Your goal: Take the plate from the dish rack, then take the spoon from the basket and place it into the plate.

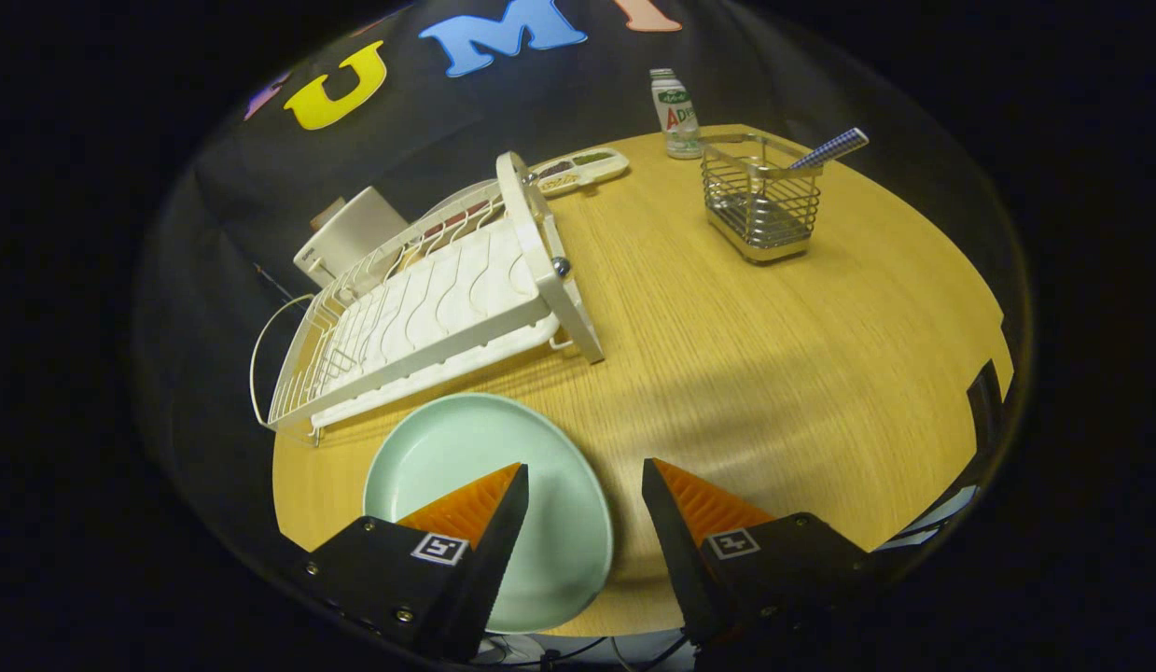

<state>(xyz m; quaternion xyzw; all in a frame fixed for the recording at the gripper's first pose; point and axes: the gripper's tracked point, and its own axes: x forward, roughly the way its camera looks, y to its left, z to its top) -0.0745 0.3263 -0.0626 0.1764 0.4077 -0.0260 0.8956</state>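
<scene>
A pale green plate (466,448) lies flat on the wooden table (773,355), just in front of the white dish rack (438,308). My gripper (585,471) hangs open above the plate's right rim; the left finger (475,504) overlaps the plate, the right finger (699,509) is over bare table. Nothing sits between the fingers. Far beyond them stands a wire basket (762,201), and the spoon's blue checked handle (829,149) sticks out of its right top corner. The spoon's bowl is hidden inside the basket.
A small white bottle (675,114) stands behind the basket near the table's far edge. A compartment tray (582,170) lies beyond the rack. A white box-like object (349,238) sits behind the rack. Open tabletop stretches between plate and basket.
</scene>
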